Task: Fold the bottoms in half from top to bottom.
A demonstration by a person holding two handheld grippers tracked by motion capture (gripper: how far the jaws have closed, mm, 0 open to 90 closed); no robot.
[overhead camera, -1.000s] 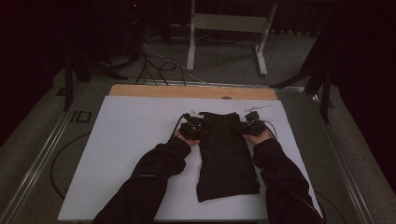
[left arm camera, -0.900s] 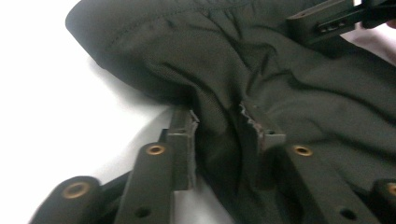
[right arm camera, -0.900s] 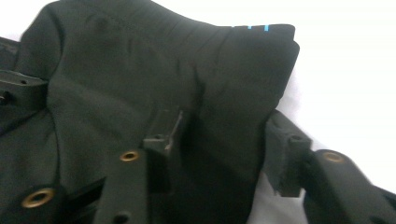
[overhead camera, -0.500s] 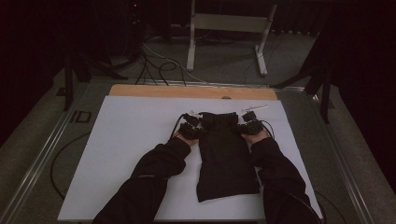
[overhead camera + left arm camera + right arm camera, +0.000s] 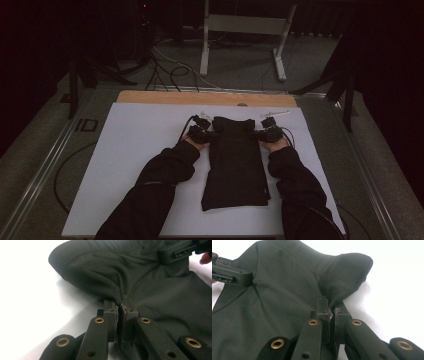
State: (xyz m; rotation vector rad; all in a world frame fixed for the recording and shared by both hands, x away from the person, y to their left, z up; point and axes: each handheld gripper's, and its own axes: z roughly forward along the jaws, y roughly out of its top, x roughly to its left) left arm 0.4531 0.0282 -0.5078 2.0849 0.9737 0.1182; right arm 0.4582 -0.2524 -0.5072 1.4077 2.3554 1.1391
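Between the left gripper's (image 5: 121, 311) jaws I see a pinched fold of the dark garment (image 5: 235, 160); in the left gripper view the two pads are pressed nearly together with the cloth edge caught between them. The jaws have just been closing, and the fabric sits in the bite. I note the same on my right gripper (image 5: 331, 308): its jaws have just been closing too, and in the right gripper view they clamp a fold of the garment at the base of a rounded, bunched corner of cloth.

From the high view, my left gripper (image 5: 201, 131) holds the garment's left edge near its far end, and my right gripper (image 5: 269, 132) holds the right edge opposite it. Both hands lie level with each other, one on each side of the cloth. Each gripper view also shows the other gripper across the fabric.

I record the garment lying flat and lengthwise on the white board (image 5: 125, 150), roughly at its middle, folded into a long narrow shape whose near end reaches towards me between my sleeves (image 5: 165, 175). A wooden strip (image 5: 150, 97) borders the board's far edge. Cables (image 5: 170, 70) lie on the floor beyond the table.
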